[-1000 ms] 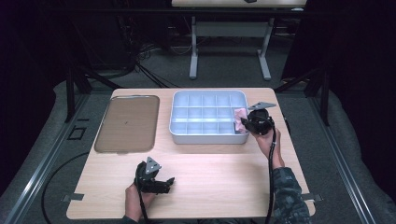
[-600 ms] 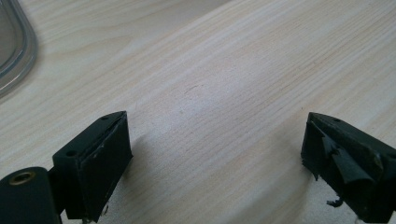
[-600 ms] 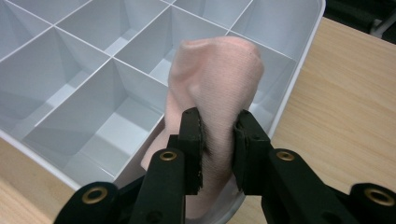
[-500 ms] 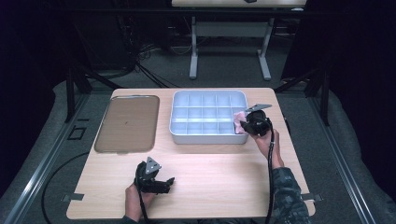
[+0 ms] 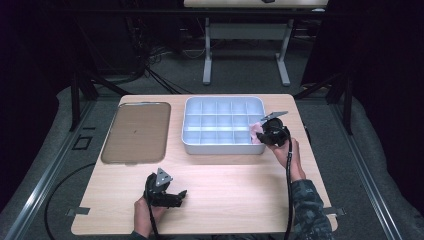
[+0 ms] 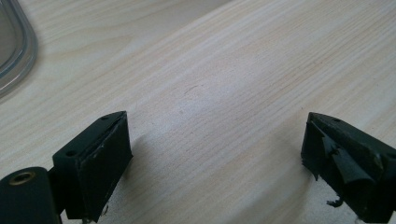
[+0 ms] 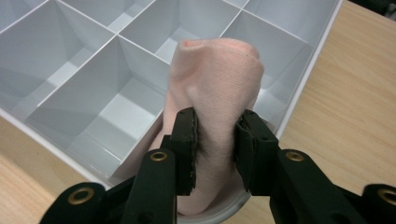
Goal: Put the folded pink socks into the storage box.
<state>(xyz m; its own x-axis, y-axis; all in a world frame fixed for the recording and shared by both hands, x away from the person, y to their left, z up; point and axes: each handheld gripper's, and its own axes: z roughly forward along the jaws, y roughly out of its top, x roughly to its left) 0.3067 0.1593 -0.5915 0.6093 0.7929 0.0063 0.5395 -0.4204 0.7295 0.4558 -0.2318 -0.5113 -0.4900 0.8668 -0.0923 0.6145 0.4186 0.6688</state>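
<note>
A pale pink folded cloth (image 7: 215, 79) stands upright in the near right corner compartment of a white divided tray (image 7: 308, 70). My right gripper (image 7: 215, 119) has its two pads against the cloth's sides. Its jaws have just been opening a little, with the cloth still pinched between them. From the high view, the right gripper (image 5: 267, 134) sits at the tray's (image 5: 220, 147) near right corner, with the pink cloth (image 5: 256, 131) beside it. My left gripper (image 5: 177, 196) rests near the table's front left, held by a hand. Its jaws (image 6: 217, 140) stand wide open over bare wood.
A flat brown tray (image 5: 136, 131) with a clear rim (image 6: 14, 51) lies left of the divided tray. The other compartments of the divided tray hold nothing. A second table's legs stand on the floor beyond the far edge.
The right gripper with the pink cloth has shifted very slightly toward the tray's near edge. The left gripper has stayed where it was.
</note>
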